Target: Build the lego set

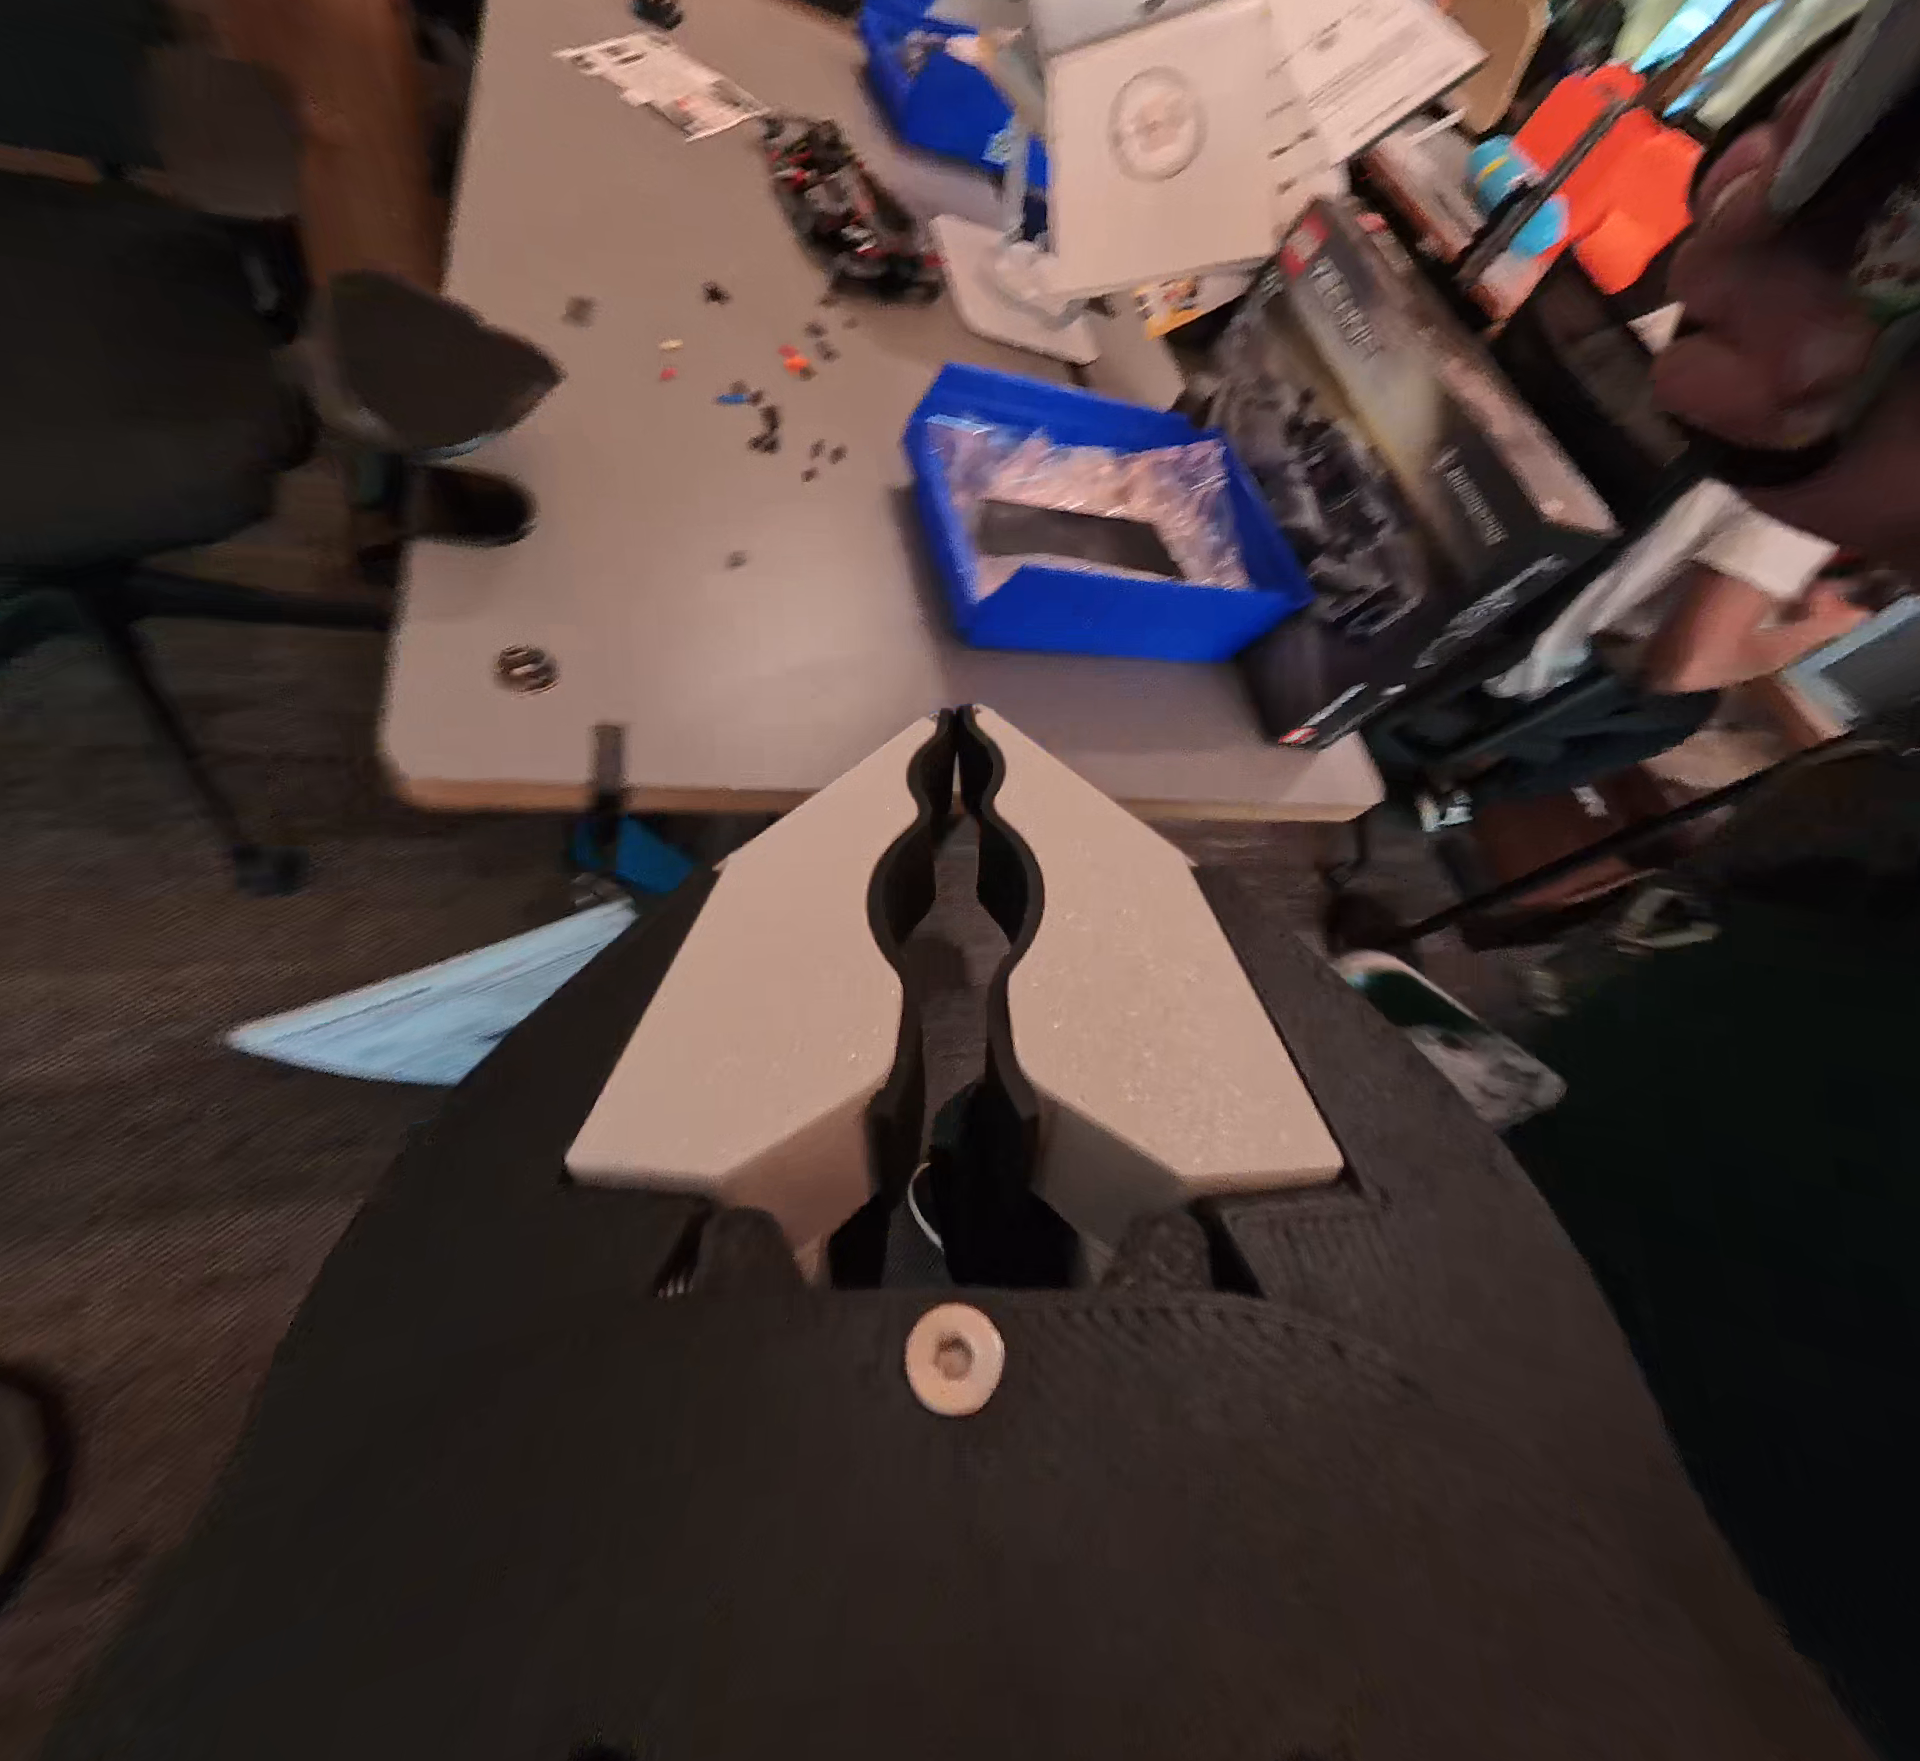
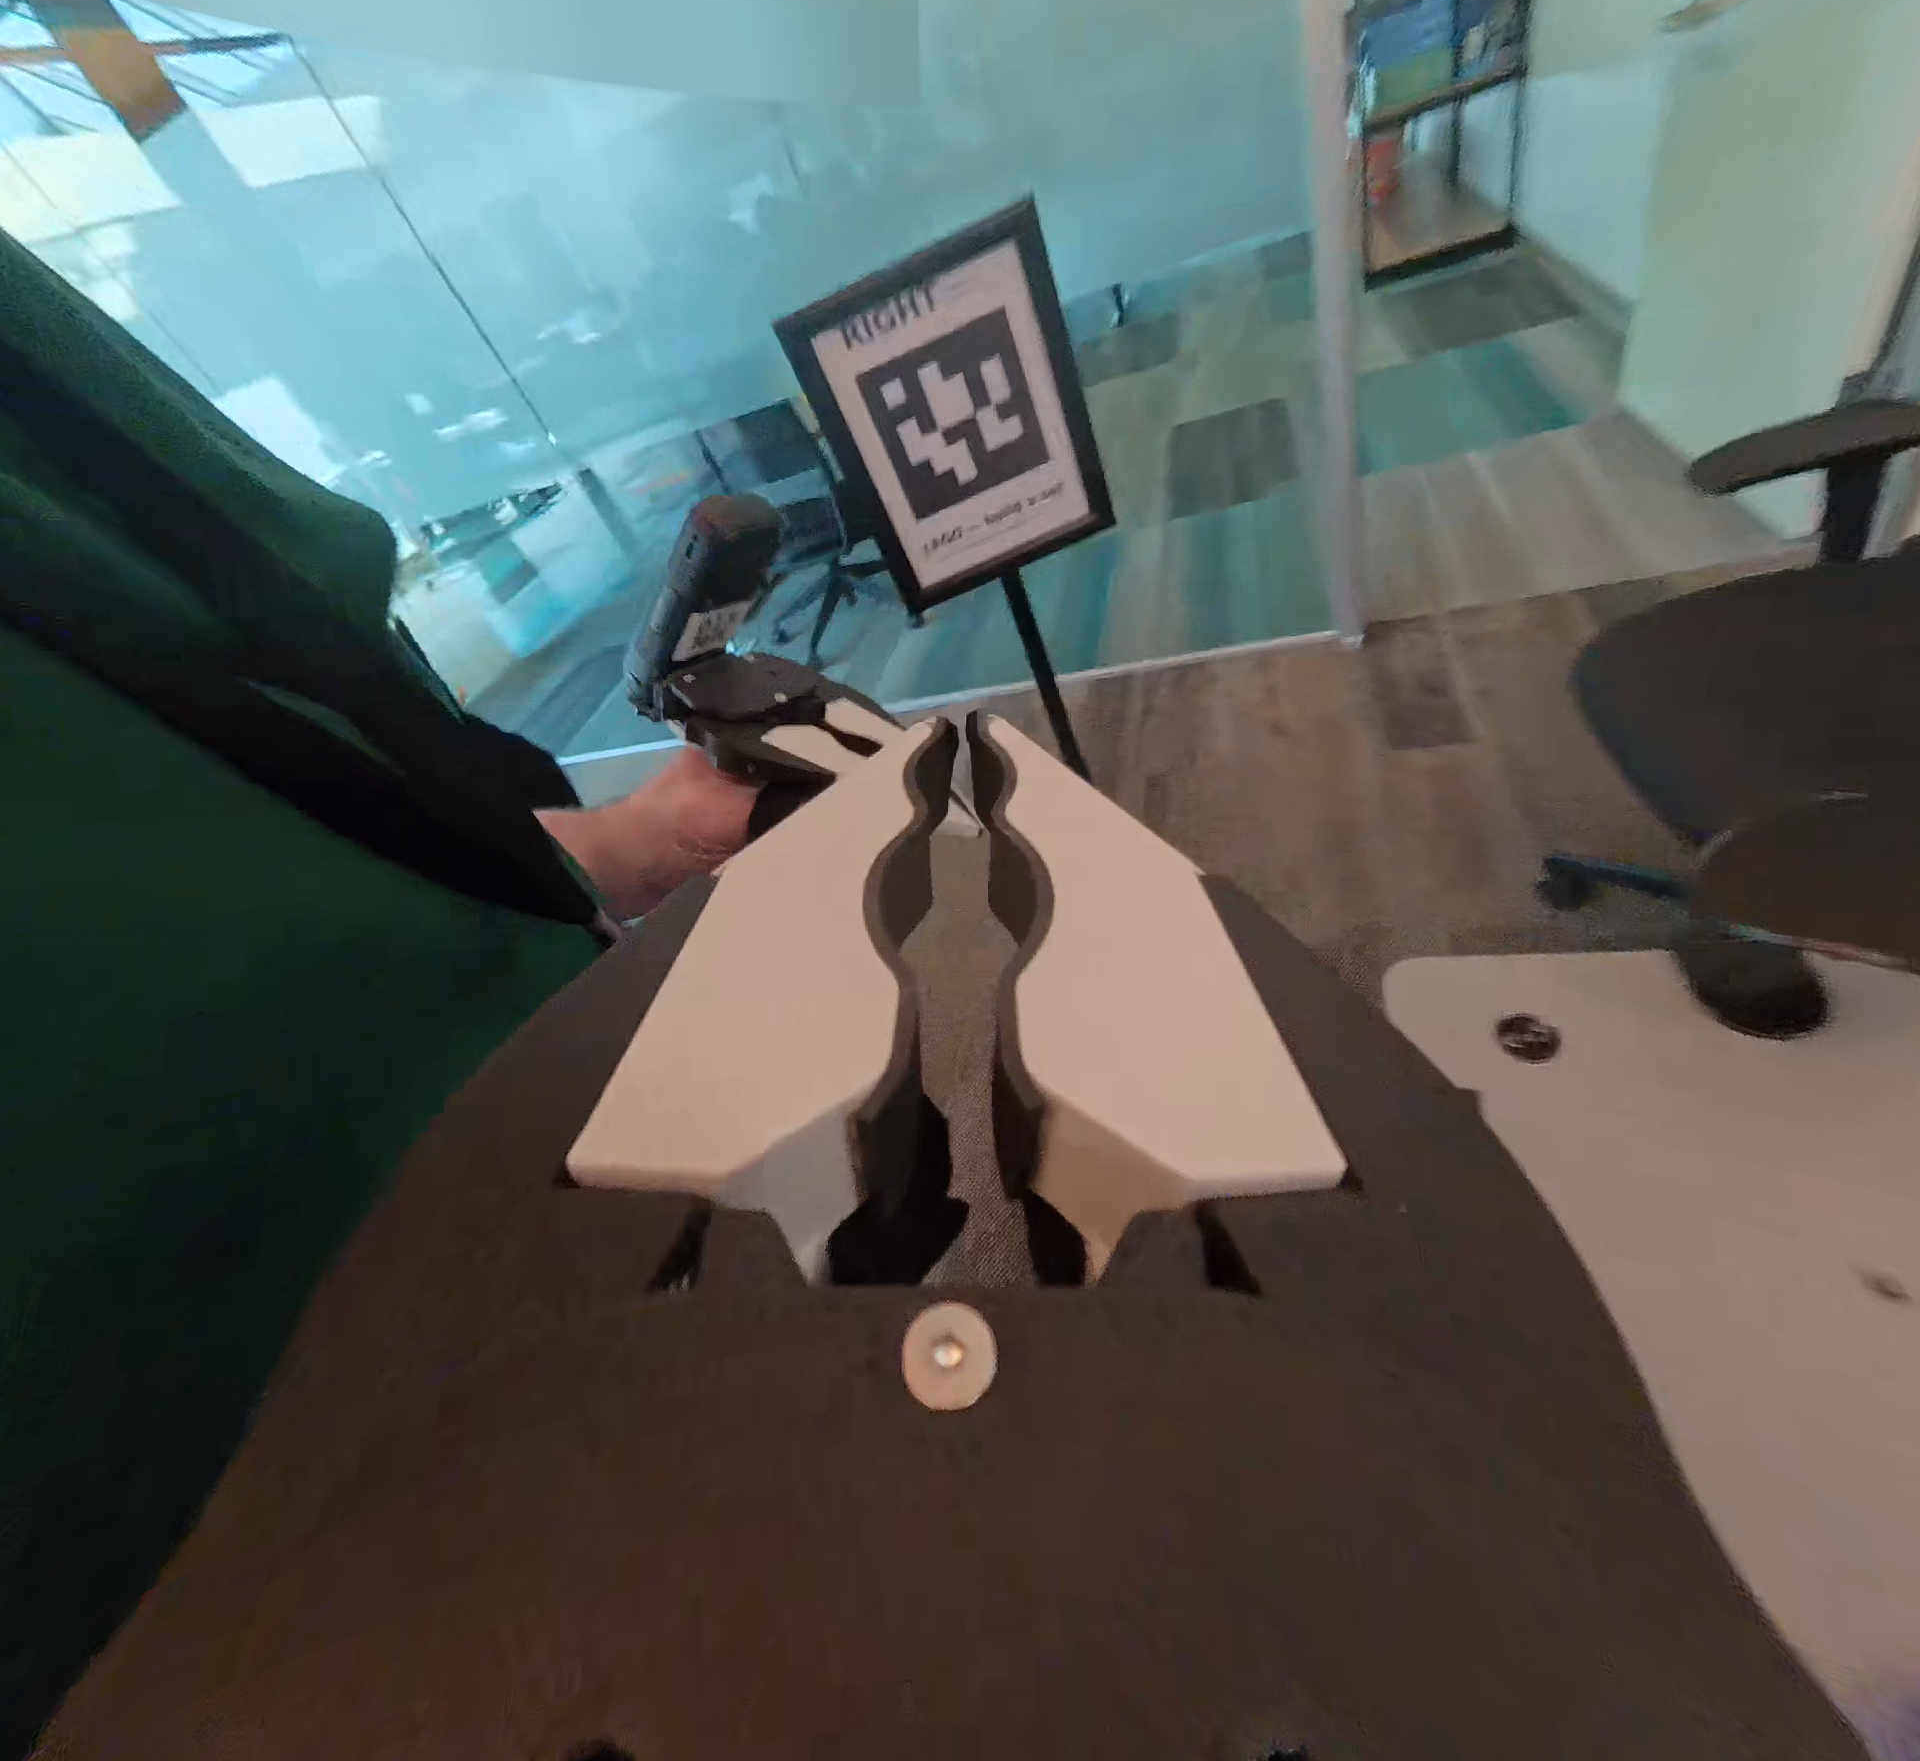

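In the left wrist view, a dark part-built lego model [image 1: 847,210] lies far back on the grey table [image 1: 665,568], with several small loose bricks [image 1: 769,381] scattered in front of it. My left gripper [image 1: 956,719] is shut and empty, held off the table's near edge above the floor. In the right wrist view, my right gripper [image 2: 961,724] is shut and empty, pointing away from the table toward a glass wall. The left gripper [image 2: 769,714] shows there too, held in a hand just left of my fingertips.
A blue bin [image 1: 1101,516] holding a plastic bag stands near the table's right. A black lego box [image 1: 1423,475], a white booklet [image 1: 1164,122] and a second blue bin [image 1: 935,70] lie behind. Office chairs [image 1: 156,381] [image 2: 1766,724] stand close by. A framed marker sign [image 2: 951,402] stands on a pole. Spacing between my two grippers at the tips: around 20 cm.
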A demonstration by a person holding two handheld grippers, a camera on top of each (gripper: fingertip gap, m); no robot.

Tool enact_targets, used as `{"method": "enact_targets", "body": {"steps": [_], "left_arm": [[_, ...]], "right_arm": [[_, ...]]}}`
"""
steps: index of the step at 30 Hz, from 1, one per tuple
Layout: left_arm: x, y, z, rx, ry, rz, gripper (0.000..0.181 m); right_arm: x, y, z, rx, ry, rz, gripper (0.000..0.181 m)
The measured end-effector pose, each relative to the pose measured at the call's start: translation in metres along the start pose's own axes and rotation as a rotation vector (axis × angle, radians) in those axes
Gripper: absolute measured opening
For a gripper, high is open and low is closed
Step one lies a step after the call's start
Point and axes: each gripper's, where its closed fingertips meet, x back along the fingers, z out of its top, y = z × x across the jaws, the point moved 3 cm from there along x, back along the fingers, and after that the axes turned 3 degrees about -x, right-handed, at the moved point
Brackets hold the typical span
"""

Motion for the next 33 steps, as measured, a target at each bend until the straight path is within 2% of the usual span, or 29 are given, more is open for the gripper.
{"method": "enact_targets", "body": {"steps": [3, 8, 12, 15, 18, 20, 22, 27, 29, 32, 33], "left_arm": [[0.015, -0.047, -0.002, -0.028, -0.032, 0.075, 0.0], [-0.008, -0.112, 0.026, -0.124, -0.1, -0.011, 0.0], [-0.047, -0.19, 0.057, -0.233, -0.182, -0.049, 0.0], [-0.089, -0.263, 0.075, -0.207, -0.225, -0.1, 0.011], [-0.134, -0.326, 0.099, -0.157, -0.251, -0.147, 0.025], [-0.17, -0.358, 0.12, -0.19, -0.272, -0.178, 0.032], [-0.212, -0.378, 0.145, -0.247, -0.296, -0.229, 0.037], [-0.335, -0.381, 0.209, -0.441, -0.329, -0.49, 0.037], [-0.385, -0.373, 0.222, -0.494, -0.381, -0.63, 0.03], [-0.456, -0.371, 0.227, -0.519, -0.497, -0.806, 0.013], [-0.478, -0.373, 0.225, -0.514, -0.547, -0.859, 0.0]], "right_arm": [[-0.06, 0.02, -0.026, -0.031, -0.086, -0.01, 0.002], [-0.141, 0.065, -0.055, -0.122, -0.139, -0.014, 0.003], [-0.21, 0.118, -0.053, -0.154, -0.136, 0.001, 0.005], [-0.257, 0.187, -0.048, -0.203, -0.086, -0.04, 0.008], [-0.289, 0.26, -0.048, -0.325, -0.087, -0.083, 0.027], [-0.288, 0.293, -0.046, -0.361, -0.09, -0.141, 0.031], [-0.274, 0.317, -0.039, -0.381, -0.079, -0.225, 0.034], [-0.226, 0.351, -0.016, -0.447, 0.042, -0.478, 0.04], [-0.205, 0.358, -0.009, -0.472, 0.121, -0.597, 0.04], [-0.181, 0.361, -0.005, -0.511, 0.253, -0.748, 0.04], [-0.174, 0.363, -0.005, -0.522, 0.285, -0.8, 0.04]]}}
